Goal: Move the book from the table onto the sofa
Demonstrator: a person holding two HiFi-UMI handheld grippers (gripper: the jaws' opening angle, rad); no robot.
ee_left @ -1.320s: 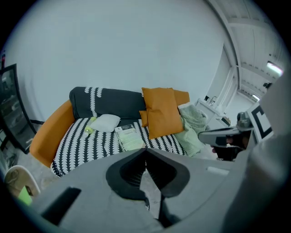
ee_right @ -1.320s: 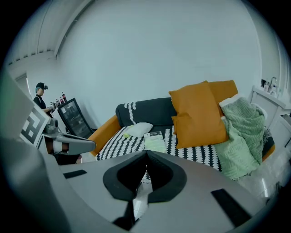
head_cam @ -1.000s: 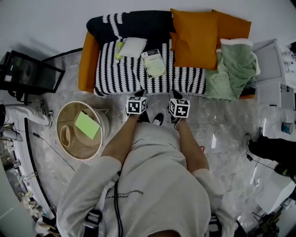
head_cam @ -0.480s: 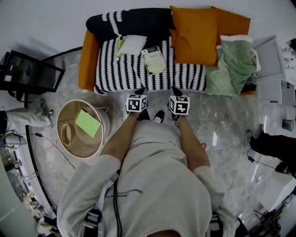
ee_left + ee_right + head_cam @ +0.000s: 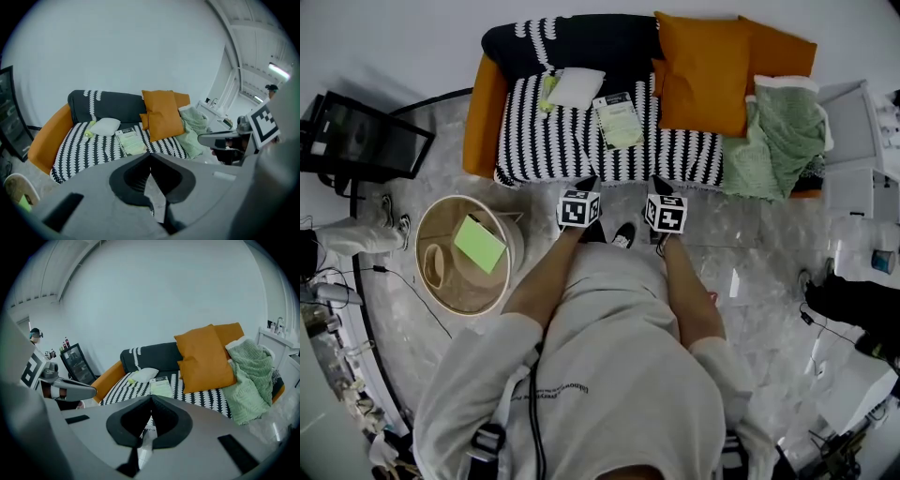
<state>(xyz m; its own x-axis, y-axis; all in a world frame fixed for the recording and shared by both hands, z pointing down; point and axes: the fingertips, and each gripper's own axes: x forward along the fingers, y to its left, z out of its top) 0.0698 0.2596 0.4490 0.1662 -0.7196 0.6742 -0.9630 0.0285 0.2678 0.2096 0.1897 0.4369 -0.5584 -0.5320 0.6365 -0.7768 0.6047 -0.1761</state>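
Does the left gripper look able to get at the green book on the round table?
Probably yes. The green book lies uncovered on the round table, with nothing between it and the left gripper, though its shut jaws would have to open first.

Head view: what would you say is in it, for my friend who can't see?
A pale green book lies on the striped seat of an orange sofa. Seen from above, a person stands facing it, holding the left hand-held gripper and the right hand-held gripper out front, both shut and empty.
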